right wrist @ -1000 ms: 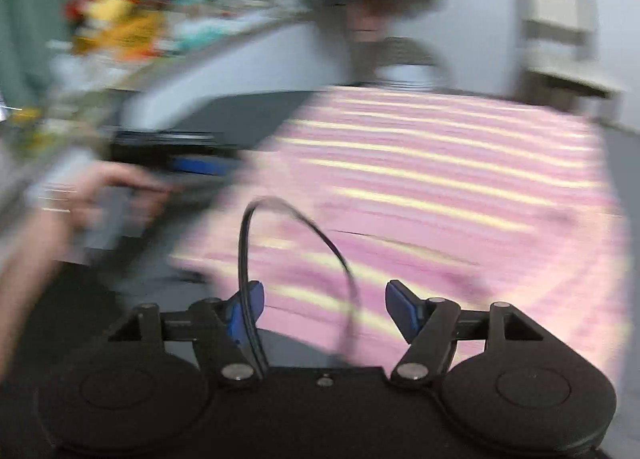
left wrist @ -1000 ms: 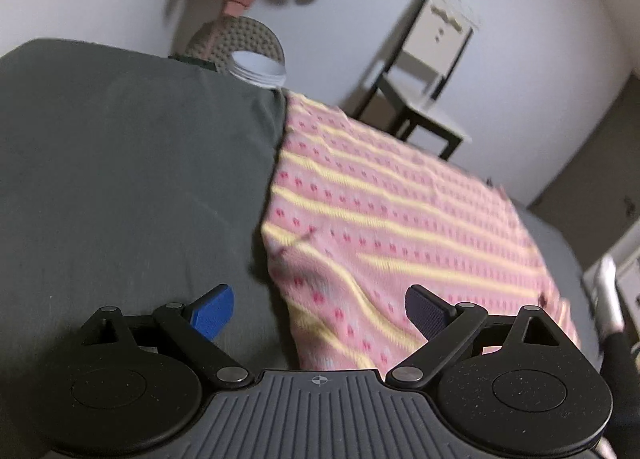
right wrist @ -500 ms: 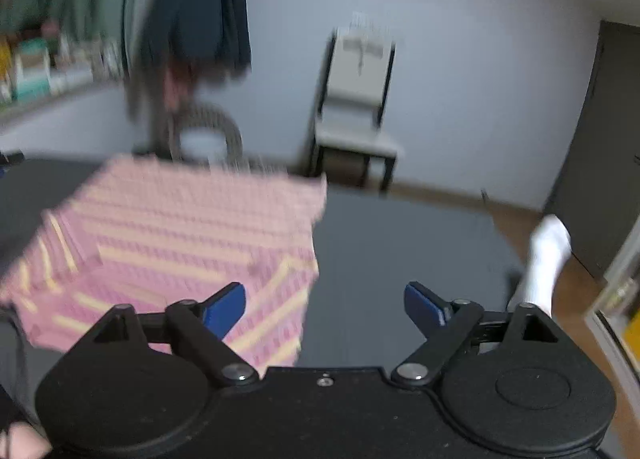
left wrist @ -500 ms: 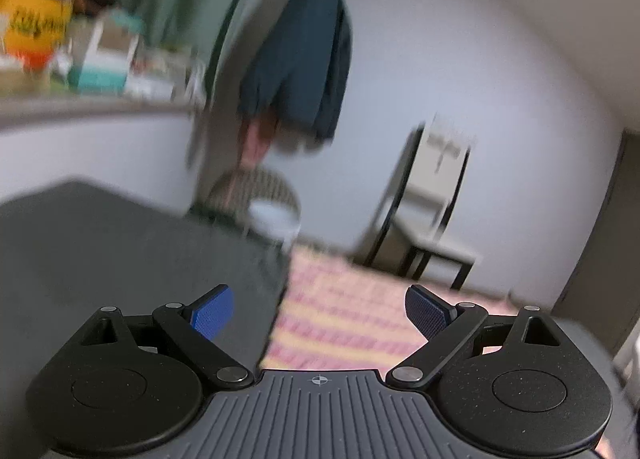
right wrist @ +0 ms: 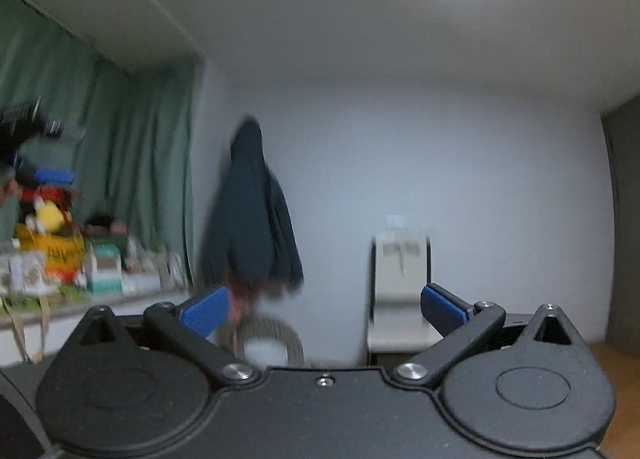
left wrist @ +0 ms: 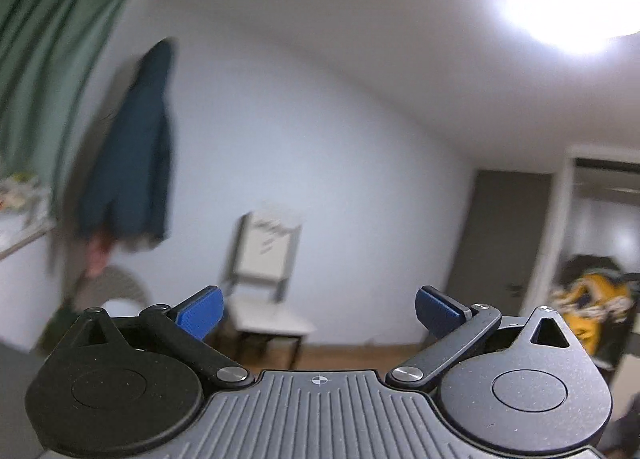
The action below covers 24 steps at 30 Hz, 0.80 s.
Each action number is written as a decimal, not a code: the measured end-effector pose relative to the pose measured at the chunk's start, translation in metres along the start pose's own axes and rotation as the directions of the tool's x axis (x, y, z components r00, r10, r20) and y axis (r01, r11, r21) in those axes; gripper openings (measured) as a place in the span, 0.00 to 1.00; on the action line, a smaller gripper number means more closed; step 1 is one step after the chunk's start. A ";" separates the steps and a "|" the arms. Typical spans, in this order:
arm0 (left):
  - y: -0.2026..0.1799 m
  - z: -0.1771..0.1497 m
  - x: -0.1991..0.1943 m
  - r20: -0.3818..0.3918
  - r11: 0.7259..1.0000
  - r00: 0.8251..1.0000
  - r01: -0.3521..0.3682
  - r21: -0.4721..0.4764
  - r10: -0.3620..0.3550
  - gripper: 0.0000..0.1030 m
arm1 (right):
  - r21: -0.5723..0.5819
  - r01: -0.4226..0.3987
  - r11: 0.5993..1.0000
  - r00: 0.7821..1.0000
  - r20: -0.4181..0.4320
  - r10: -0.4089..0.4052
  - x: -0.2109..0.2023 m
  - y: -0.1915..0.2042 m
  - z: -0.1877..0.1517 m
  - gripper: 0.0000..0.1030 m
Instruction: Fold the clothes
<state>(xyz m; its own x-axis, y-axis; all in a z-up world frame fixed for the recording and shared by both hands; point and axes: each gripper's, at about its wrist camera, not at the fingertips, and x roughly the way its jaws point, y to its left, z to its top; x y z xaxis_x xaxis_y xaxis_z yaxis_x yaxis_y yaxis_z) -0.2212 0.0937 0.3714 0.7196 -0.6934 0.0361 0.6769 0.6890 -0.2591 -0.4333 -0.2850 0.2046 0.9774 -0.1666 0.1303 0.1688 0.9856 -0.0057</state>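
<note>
Clothes unseen; left claw (left wrist: 318,309), right claw (right wrist: 325,309) raised, agape.

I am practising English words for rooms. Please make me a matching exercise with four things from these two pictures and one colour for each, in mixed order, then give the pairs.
Things:
1. curtain
2. coat
3. chair
4. left fingers

Colours:
A. bright blue
B. white
C. green
D. dark teal

Pairs: 1-C, 2-D, 3-B, 4-A
</note>
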 end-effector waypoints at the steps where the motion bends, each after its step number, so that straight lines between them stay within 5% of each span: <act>1: -0.017 0.006 -0.006 0.009 1.000 1.000 0.020 0.004 -0.020 1.00 | 0.030 0.003 1.000 0.999 0.046 -0.004 -0.004 -0.001 0.001 1.00; 5: -0.066 0.008 -0.024 0.022 0.994 0.994 0.106 0.001 -0.106 1.00 | 0.194 -0.048 0.980 0.995 0.099 0.029 0.002 -0.007 -0.010 1.00; 9: -0.074 -0.029 -0.022 -0.054 0.992 0.990 0.128 -0.011 -0.128 1.00 | 0.164 -0.098 0.982 0.995 -0.004 0.100 0.023 0.001 -0.033 1.00; 15: -0.044 -0.113 -0.011 -0.157 0.995 0.986 -0.050 0.085 0.063 1.00 | 0.013 -0.054 0.998 0.989 -0.135 0.055 0.036 0.033 -0.063 1.00; 24: 0.064 -0.228 0.009 -0.280 0.978 0.943 -0.204 -0.054 0.181 1.00 | 0.112 -0.019 0.994 0.959 -0.278 0.049 0.073 0.043 -0.105 1.00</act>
<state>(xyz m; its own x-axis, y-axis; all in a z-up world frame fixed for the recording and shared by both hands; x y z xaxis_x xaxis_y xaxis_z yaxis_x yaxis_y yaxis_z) -0.2065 0.0835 0.1353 0.7577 -0.5881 -0.2828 0.5067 0.8033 -0.3130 -0.3414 -0.2574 0.1098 0.9814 -0.1188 -0.1505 0.1351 0.9854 0.1032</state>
